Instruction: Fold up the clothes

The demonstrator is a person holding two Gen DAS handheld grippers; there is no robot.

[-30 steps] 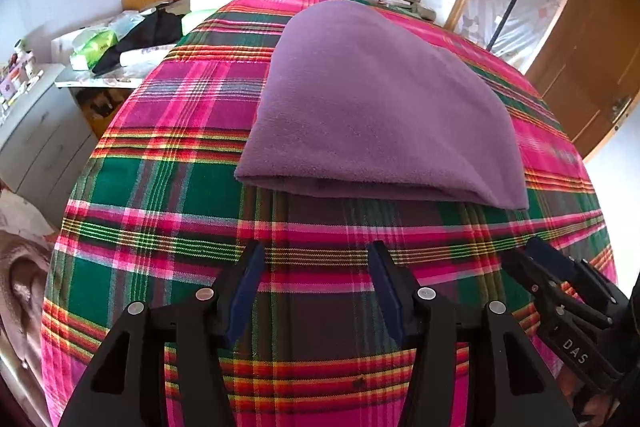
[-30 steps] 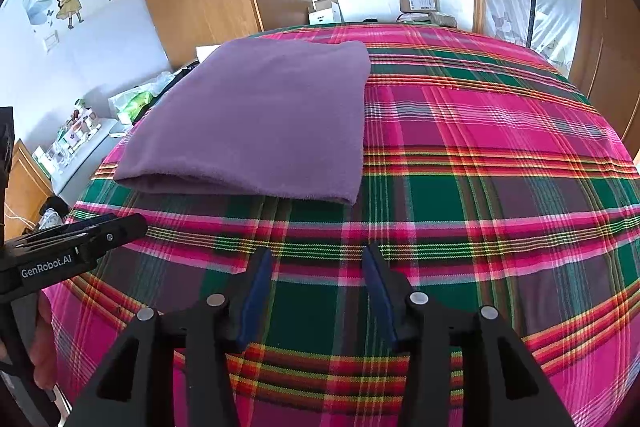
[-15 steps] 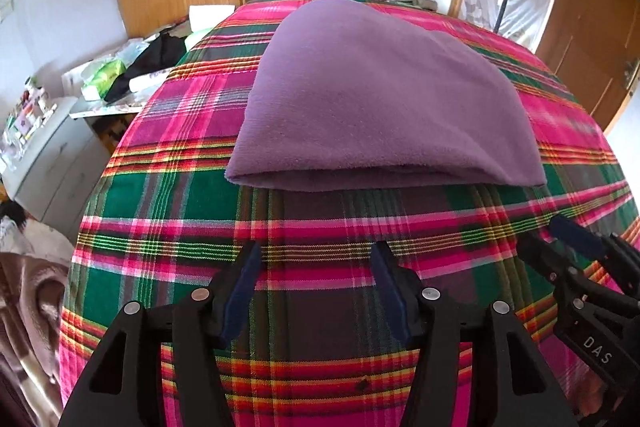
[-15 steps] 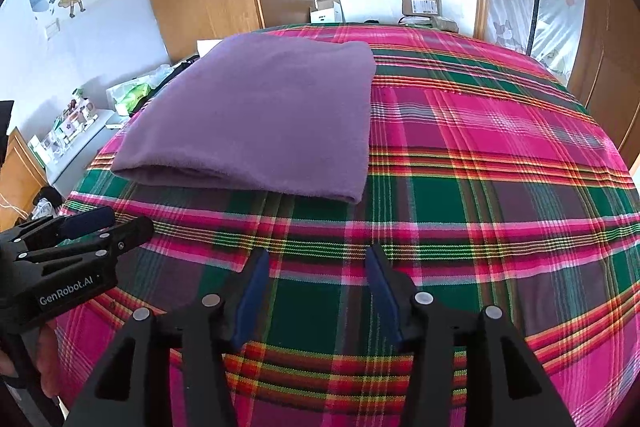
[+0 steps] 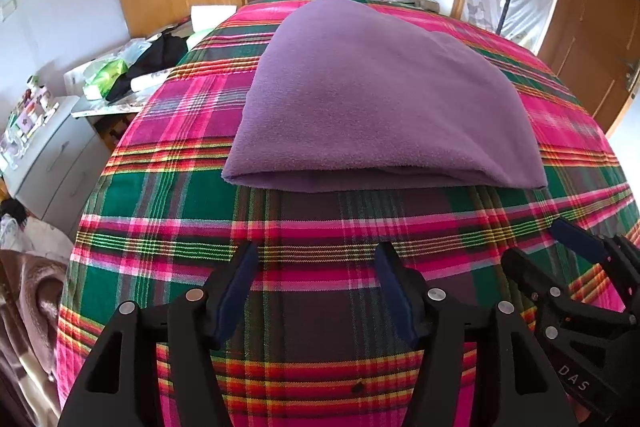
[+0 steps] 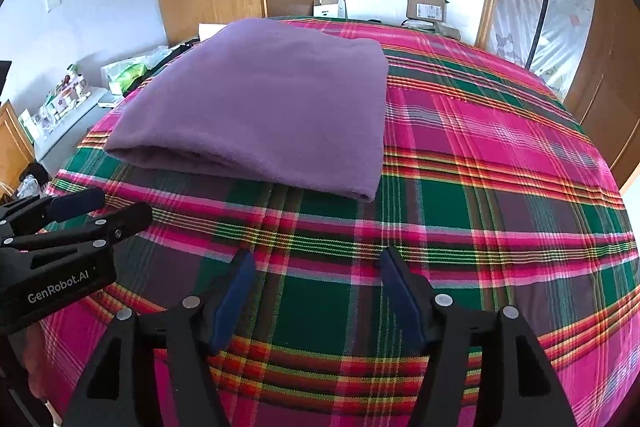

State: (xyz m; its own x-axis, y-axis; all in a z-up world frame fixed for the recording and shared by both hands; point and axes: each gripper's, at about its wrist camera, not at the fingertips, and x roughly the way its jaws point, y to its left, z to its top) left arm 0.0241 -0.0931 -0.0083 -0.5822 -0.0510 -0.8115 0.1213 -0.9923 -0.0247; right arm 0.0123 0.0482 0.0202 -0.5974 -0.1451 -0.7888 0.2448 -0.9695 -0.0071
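Bright daylight, sharp focus (fisheye bends and darkens the edges).

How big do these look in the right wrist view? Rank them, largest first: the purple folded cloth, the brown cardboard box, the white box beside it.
1. Purple folded cloth, by far the largest.
2. Brown cardboard box.
3. White box, slightly smaller.

Both boxes sit far behind the plaid bedspread, so distance shrinks them; the order is apparent size only.
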